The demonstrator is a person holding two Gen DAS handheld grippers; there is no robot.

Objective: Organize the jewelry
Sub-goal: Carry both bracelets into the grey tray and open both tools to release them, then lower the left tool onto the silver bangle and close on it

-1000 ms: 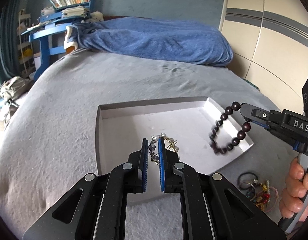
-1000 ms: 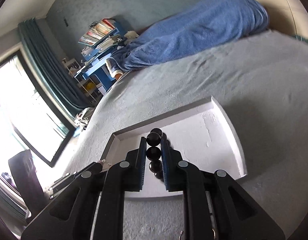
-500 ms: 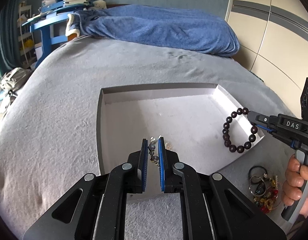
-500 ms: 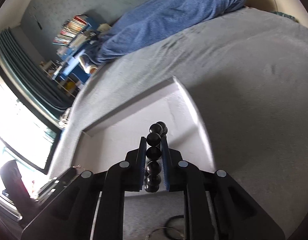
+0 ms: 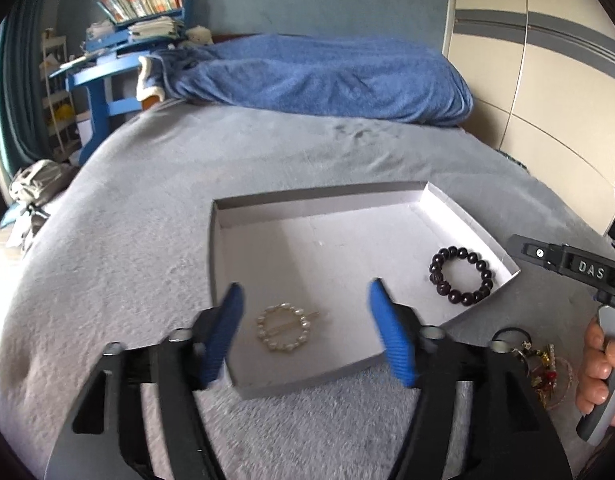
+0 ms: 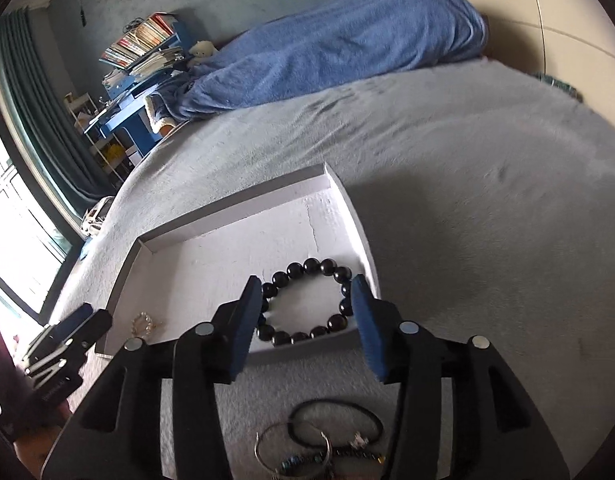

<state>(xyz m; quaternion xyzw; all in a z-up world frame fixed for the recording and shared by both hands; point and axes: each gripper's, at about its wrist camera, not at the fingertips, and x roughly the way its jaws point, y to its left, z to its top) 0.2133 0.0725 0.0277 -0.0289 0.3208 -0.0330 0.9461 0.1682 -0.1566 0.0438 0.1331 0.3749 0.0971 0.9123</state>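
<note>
Now my left gripper point(image 5: 303, 320) gapes wide over the pearl ring brooch point(image 5: 284, 328), which lies flat near the front of the white tray point(image 5: 307, 204). My right gripper point(image 6: 307, 312) is spread wide too, above the dark bead bracelet point(image 6: 307, 300) lying in the tray's right corner. Loose jewelry point(image 6: 319, 440) sits on the grey blanket point(image 6: 467, 220) beside the tray.

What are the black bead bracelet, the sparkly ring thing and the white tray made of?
The dark bead bracelet looks like polished wood or stone; the round beads are glossy, which one I cannot tell. The round hair clip seems gold-coloured metal ringed with pearly white beads, likely plastic. The white tray looks like matte cardboard, with thin folded walls.
</note>
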